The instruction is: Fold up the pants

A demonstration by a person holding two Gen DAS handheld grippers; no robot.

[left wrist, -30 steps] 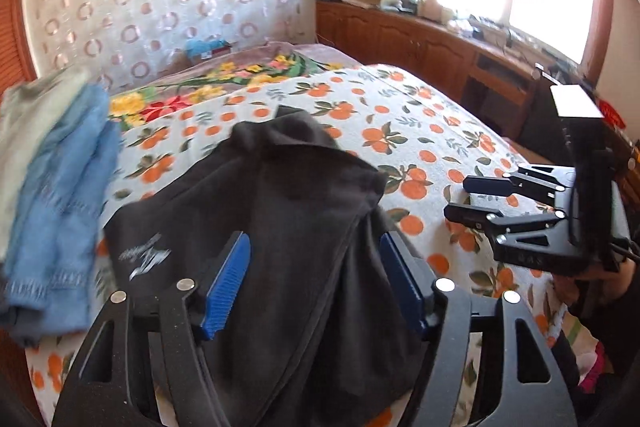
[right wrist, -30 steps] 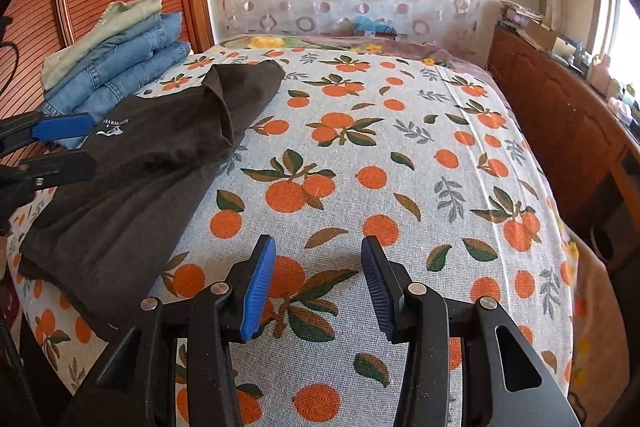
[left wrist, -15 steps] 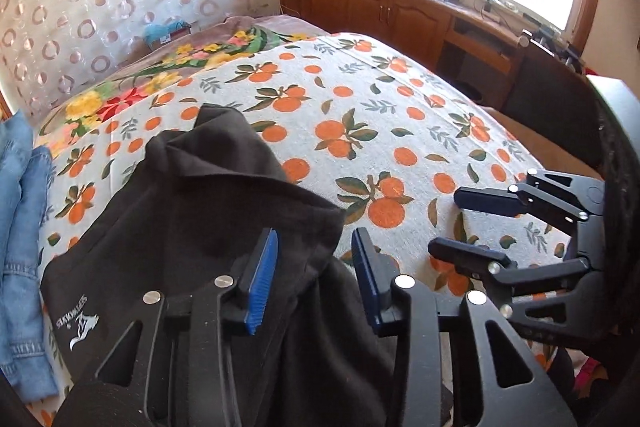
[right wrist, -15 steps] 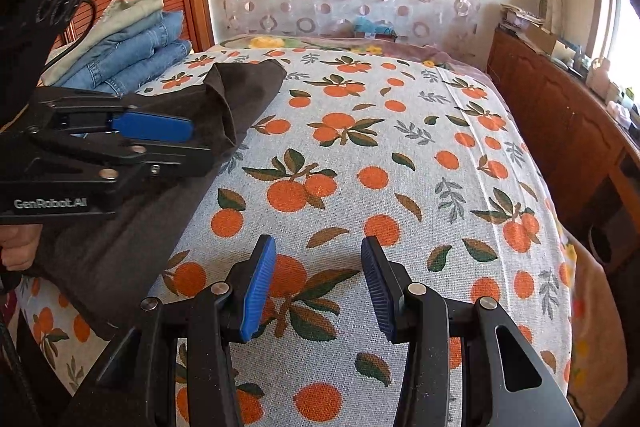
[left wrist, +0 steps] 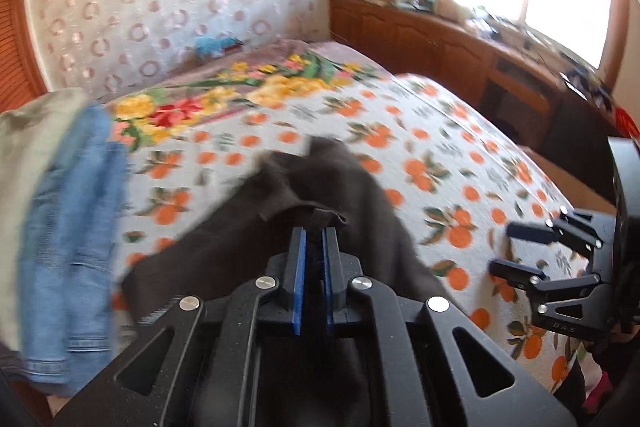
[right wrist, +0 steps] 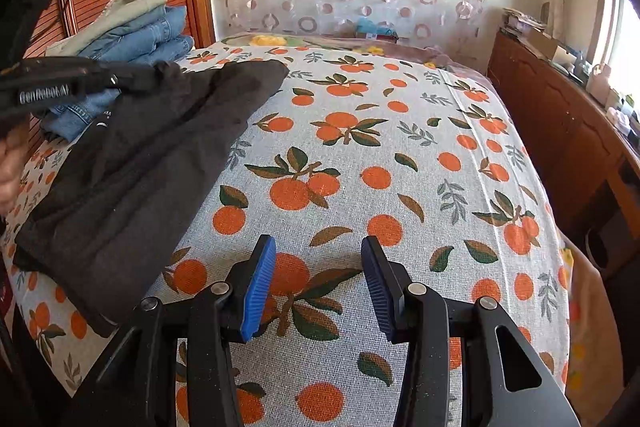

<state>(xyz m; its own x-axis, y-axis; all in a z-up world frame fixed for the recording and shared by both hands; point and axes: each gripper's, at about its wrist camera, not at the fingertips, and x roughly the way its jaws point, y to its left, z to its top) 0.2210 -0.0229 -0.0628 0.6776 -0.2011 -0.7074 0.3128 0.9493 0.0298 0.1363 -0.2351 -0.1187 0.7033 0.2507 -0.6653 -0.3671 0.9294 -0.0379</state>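
Dark charcoal pants [left wrist: 340,179] lie crumpled on the left part of the orange-print bed cover [right wrist: 400,167]. My left gripper [left wrist: 315,227] has its blue pads closing tight on a raised pinch of the pants' fabric, near the upper edge. In the right wrist view the pants [right wrist: 152,167] spread toward the bed's near left corner, and the left gripper [right wrist: 120,79] holds their far end, lifted a little. My right gripper [right wrist: 318,247] hovers open above bare bed cover to the right of the pants, nothing between its fingers. In the left wrist view the right gripper [left wrist: 502,247] shows at the right.
A stack of folded jeans [right wrist: 136,39] with a pale garment on top sits at the bed's far left by the wooden headboard. A long wooden cabinet [right wrist: 560,131] runs along the bed's right side under the window. A hand [right wrist: 8,163] shows at the left edge.
The left gripper's jaws went from wide apart around the pants to shut on a pinch of fabric, and it pulled up and back with it. The right gripper stayed put.
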